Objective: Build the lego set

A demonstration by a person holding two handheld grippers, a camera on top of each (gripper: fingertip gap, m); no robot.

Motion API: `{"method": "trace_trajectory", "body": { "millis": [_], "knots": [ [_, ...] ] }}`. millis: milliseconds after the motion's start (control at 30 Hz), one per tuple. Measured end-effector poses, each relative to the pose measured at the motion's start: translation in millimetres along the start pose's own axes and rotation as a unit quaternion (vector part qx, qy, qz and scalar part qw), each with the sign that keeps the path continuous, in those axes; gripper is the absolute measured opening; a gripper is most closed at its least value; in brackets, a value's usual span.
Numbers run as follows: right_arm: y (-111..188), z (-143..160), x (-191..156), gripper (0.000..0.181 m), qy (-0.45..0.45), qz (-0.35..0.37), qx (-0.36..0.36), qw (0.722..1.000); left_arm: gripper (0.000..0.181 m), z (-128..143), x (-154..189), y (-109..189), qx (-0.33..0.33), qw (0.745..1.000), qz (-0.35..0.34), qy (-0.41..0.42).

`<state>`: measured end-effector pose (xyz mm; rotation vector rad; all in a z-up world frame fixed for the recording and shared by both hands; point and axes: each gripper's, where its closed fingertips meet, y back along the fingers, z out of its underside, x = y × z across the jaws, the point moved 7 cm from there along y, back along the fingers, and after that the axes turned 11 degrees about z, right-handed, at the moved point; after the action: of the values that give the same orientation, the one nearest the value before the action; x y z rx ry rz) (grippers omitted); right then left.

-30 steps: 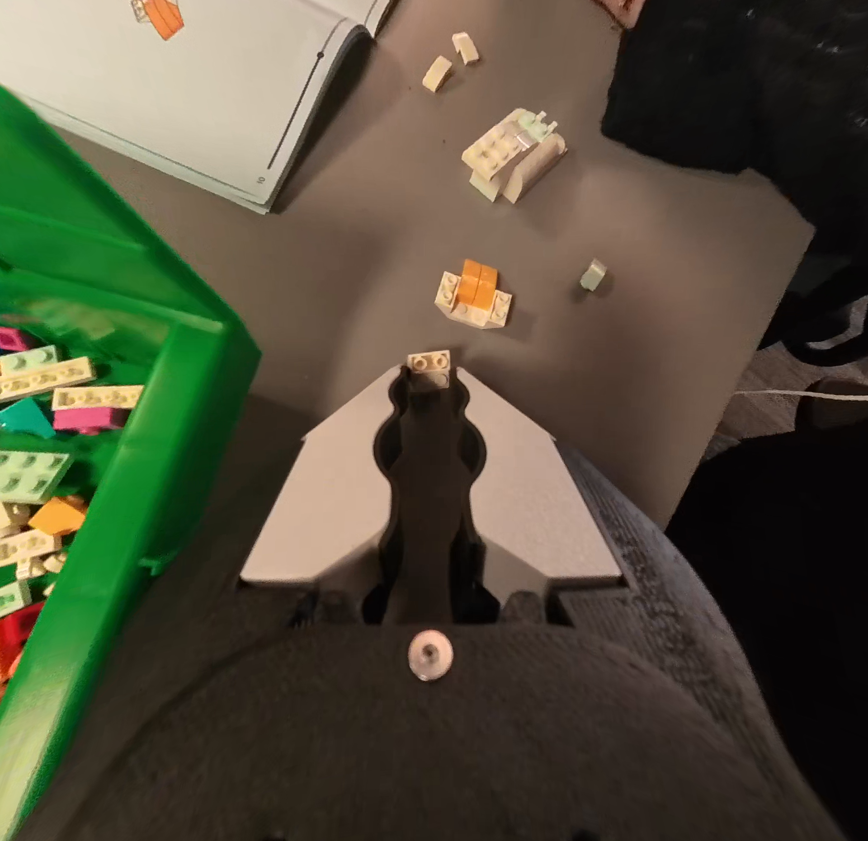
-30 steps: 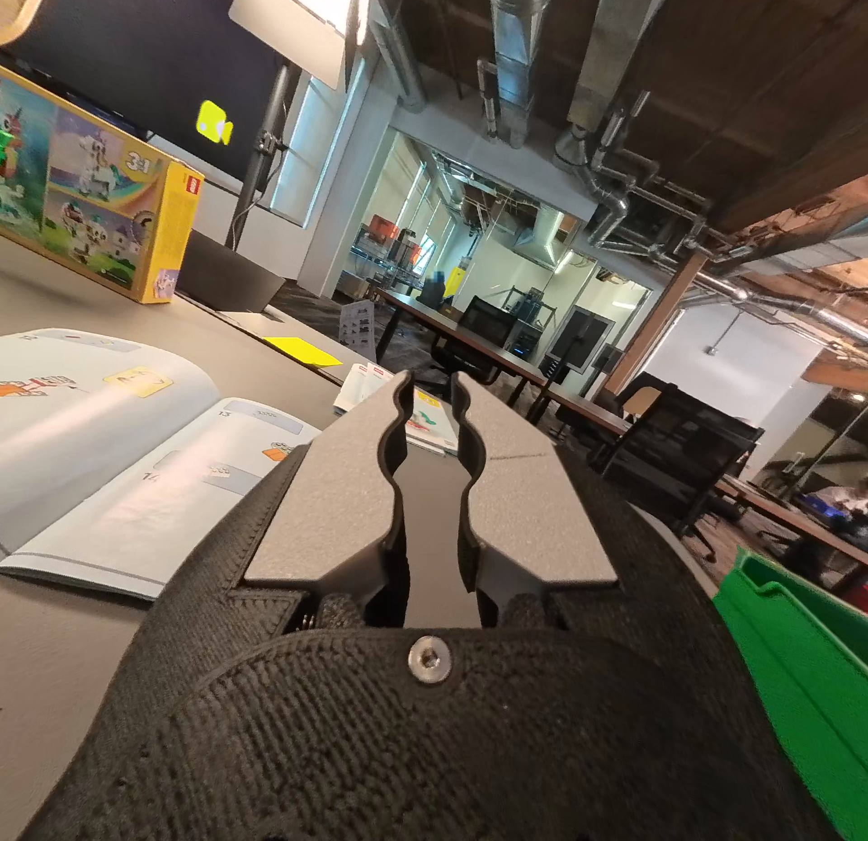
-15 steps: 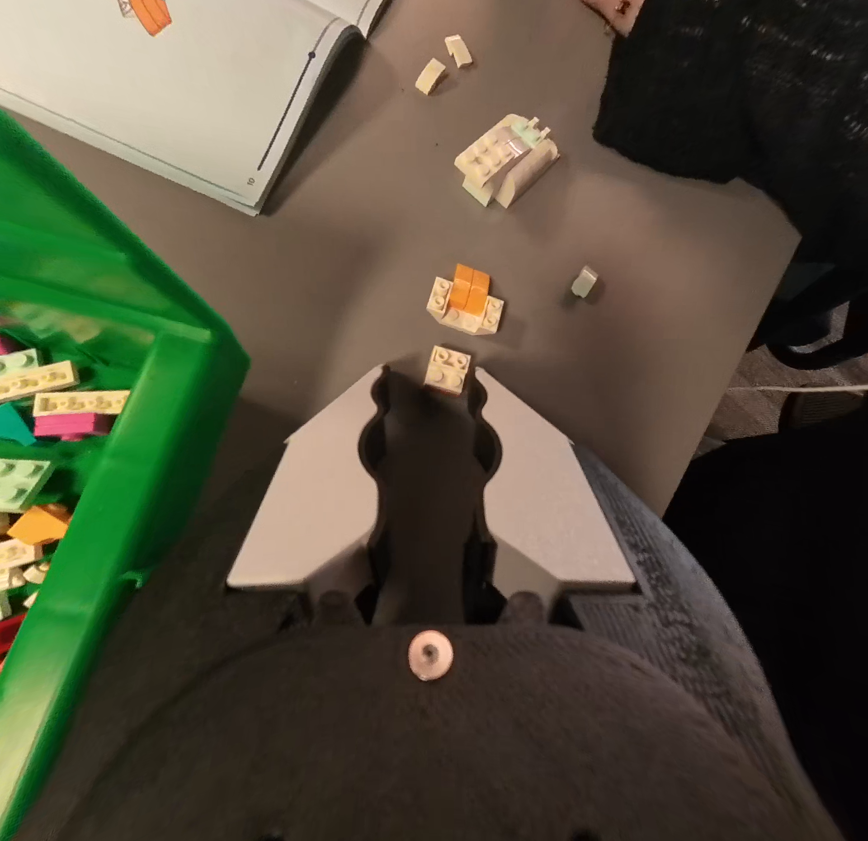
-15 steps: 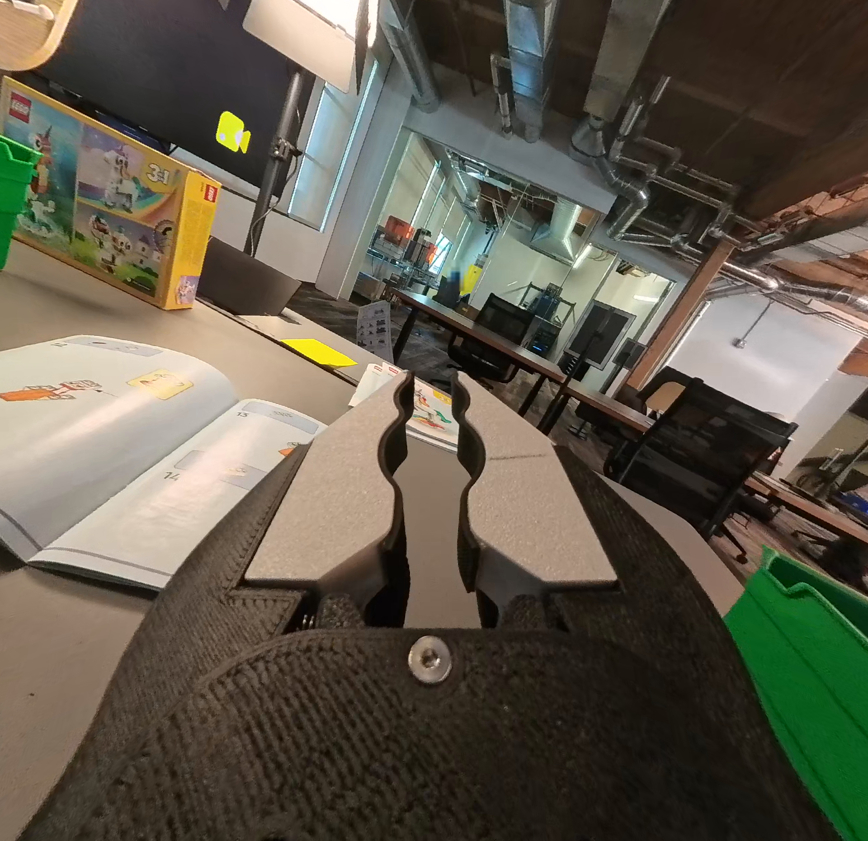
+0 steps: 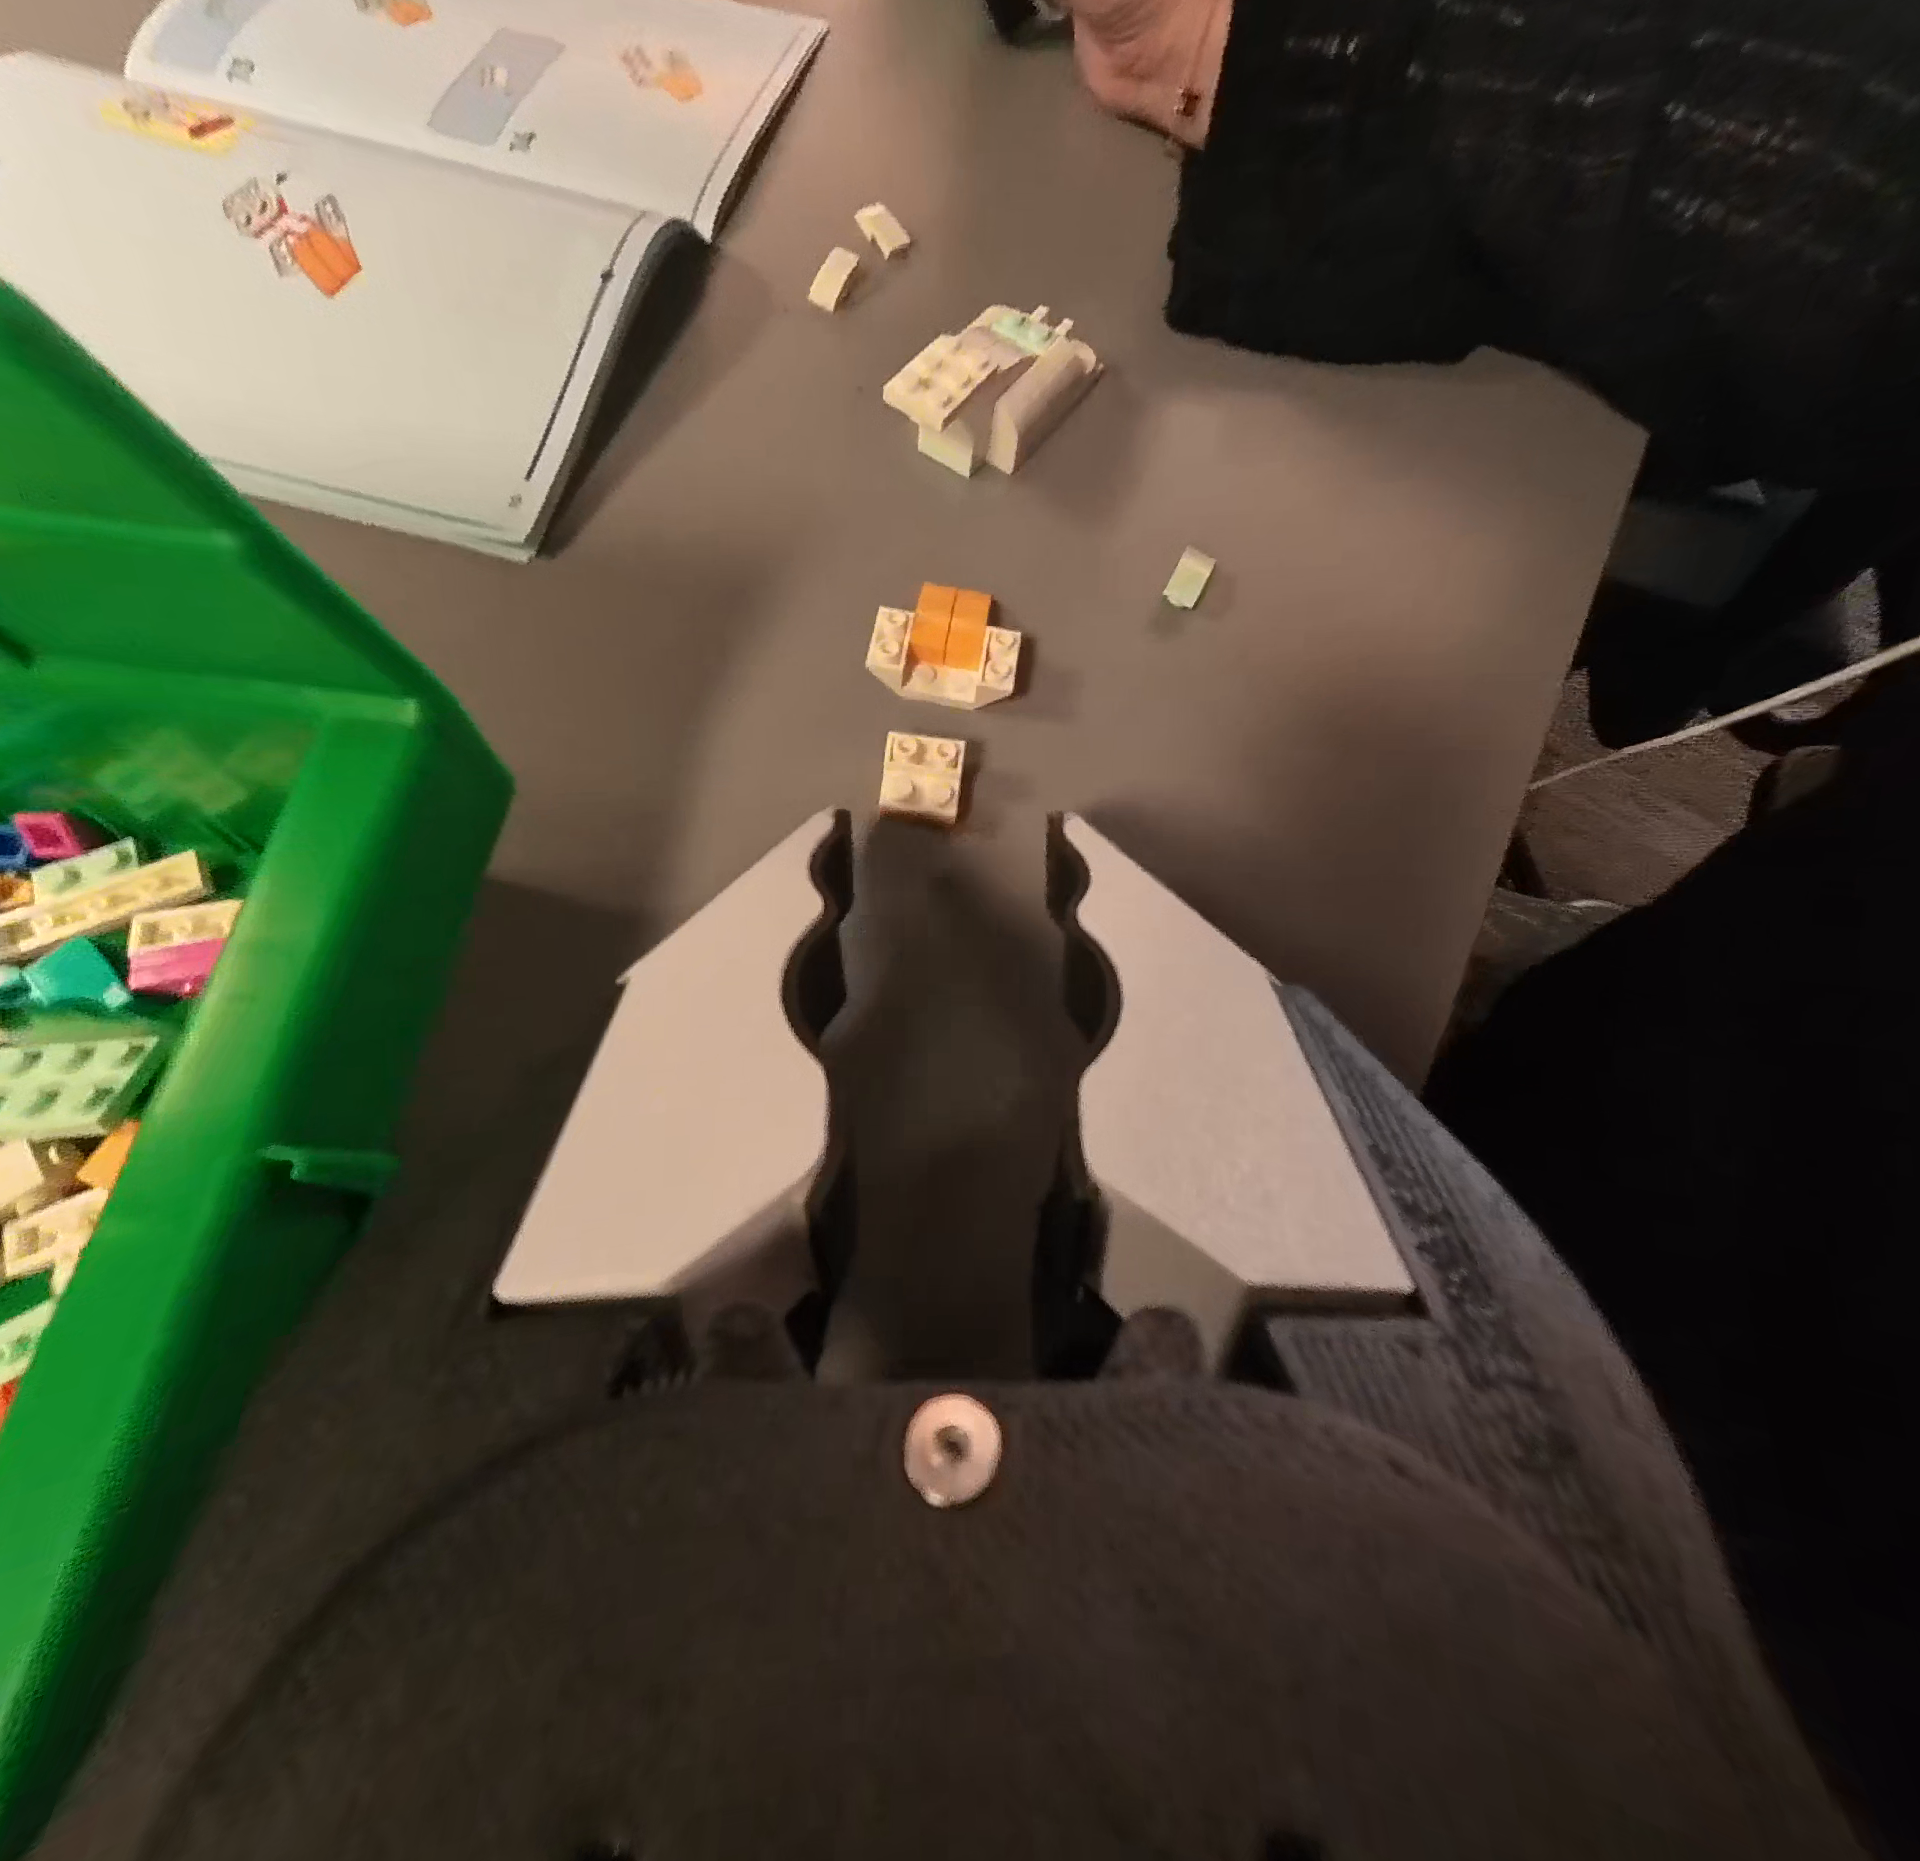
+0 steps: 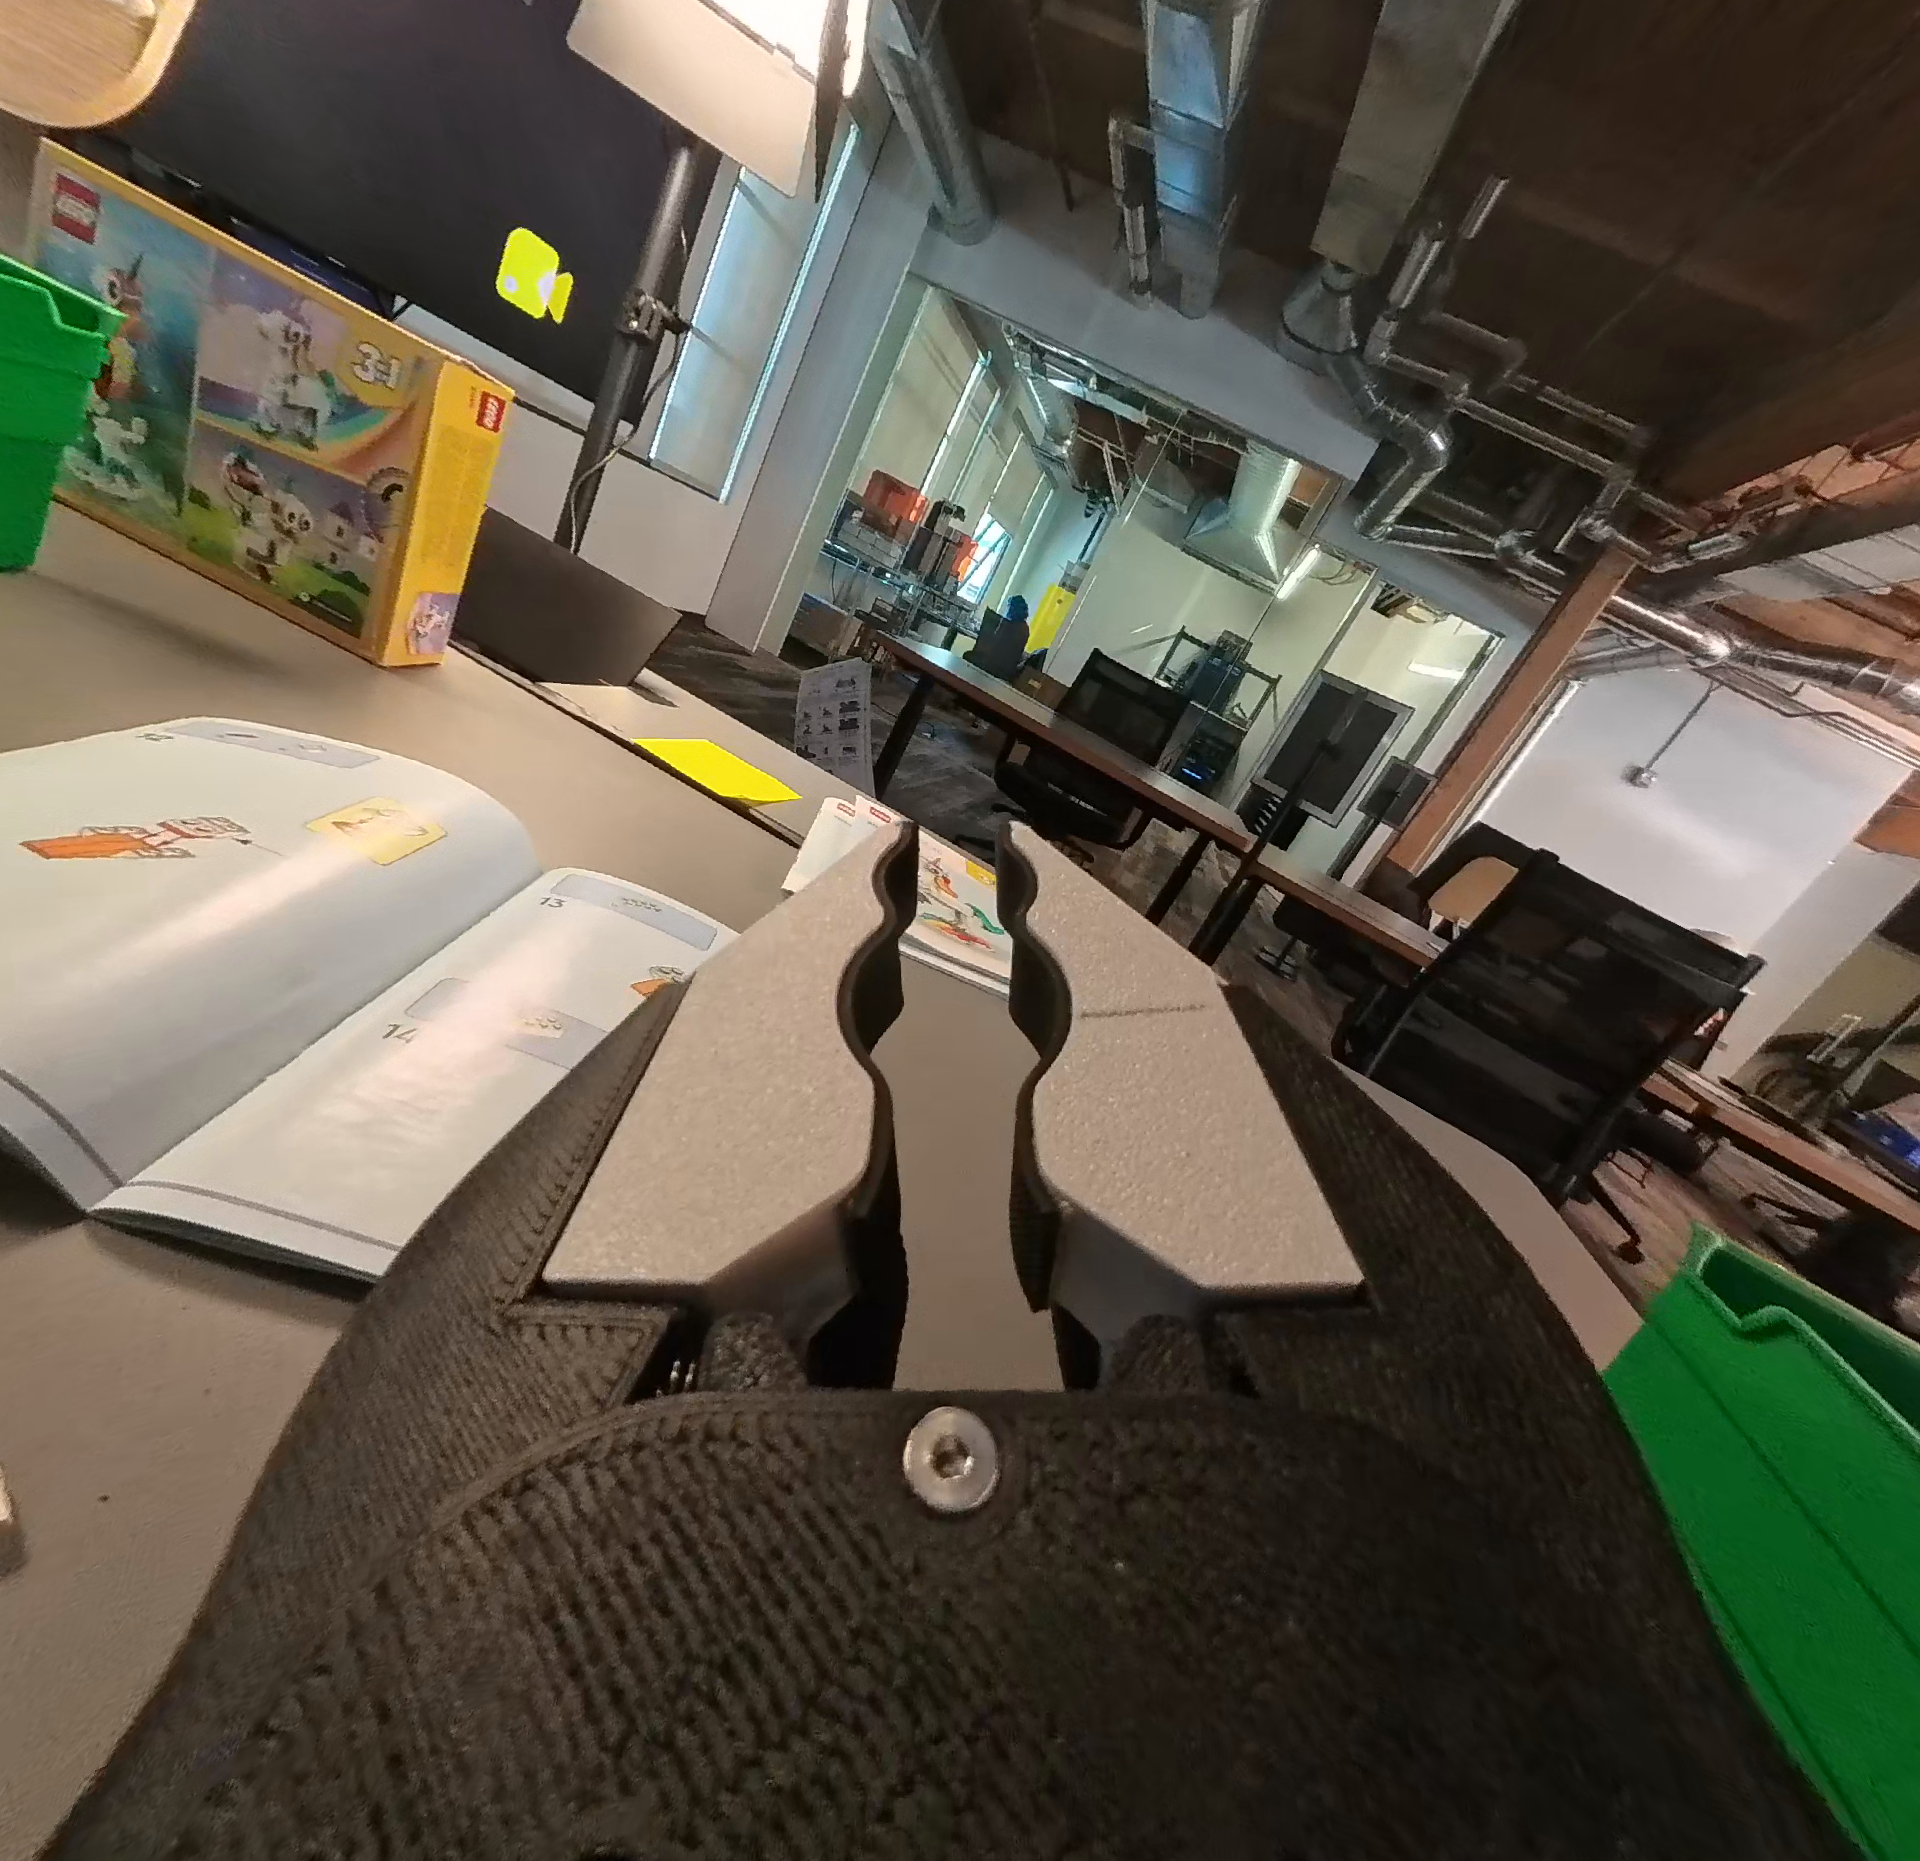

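Note:
My left gripper (image 5: 948,824) is open and empty, just short of a small cream brick (image 5: 923,778) lying on the grey table (image 5: 1299,772). Beyond it sits a cream and orange assembly (image 5: 943,645), and farther off a larger cream assembly (image 5: 989,388). Two small cream curved pieces (image 5: 858,253) lie near the open instruction booklet (image 5: 343,253). A pale green piece (image 5: 1189,577) lies to the right. My right gripper (image 6: 956,843) is slightly open and empty, tilted up over the table, with the booklet (image 6: 260,938) to its left.
A green bin (image 5: 260,980) with several loose bricks stands at the left, and shows at the right edge of the right wrist view (image 6: 1787,1479). A person's hand and black sleeve (image 5: 1507,149) reach in at the far right. A yellow set box (image 6: 270,429) stands farther back.
My left gripper opened and let go of the small cream brick, which now lies on the table near the orange assembly, and pulled back. My right gripper turned a little to the left.

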<state>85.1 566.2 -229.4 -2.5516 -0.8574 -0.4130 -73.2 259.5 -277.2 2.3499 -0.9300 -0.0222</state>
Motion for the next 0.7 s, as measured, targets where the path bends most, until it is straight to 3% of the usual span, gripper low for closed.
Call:
{"method": "trace_trajectory", "body": {
  "millis": [33, 700],
  "knots": [
    [0.1, -0.1, -0.4, 0.013, 0.001, -0.001, 0.0, 1.0, 0.036, -1.2, -0.3, 0.0, 0.005, 1.0, 0.007, -0.003],
    [0.8, -0.9, -5.7, 0.012, 0.012, -0.017, 0.002, 1.0, 0.026, -0.7, -12.0, -12.3, -0.04, 0.999, 0.026, 0.009]
  ]
}}
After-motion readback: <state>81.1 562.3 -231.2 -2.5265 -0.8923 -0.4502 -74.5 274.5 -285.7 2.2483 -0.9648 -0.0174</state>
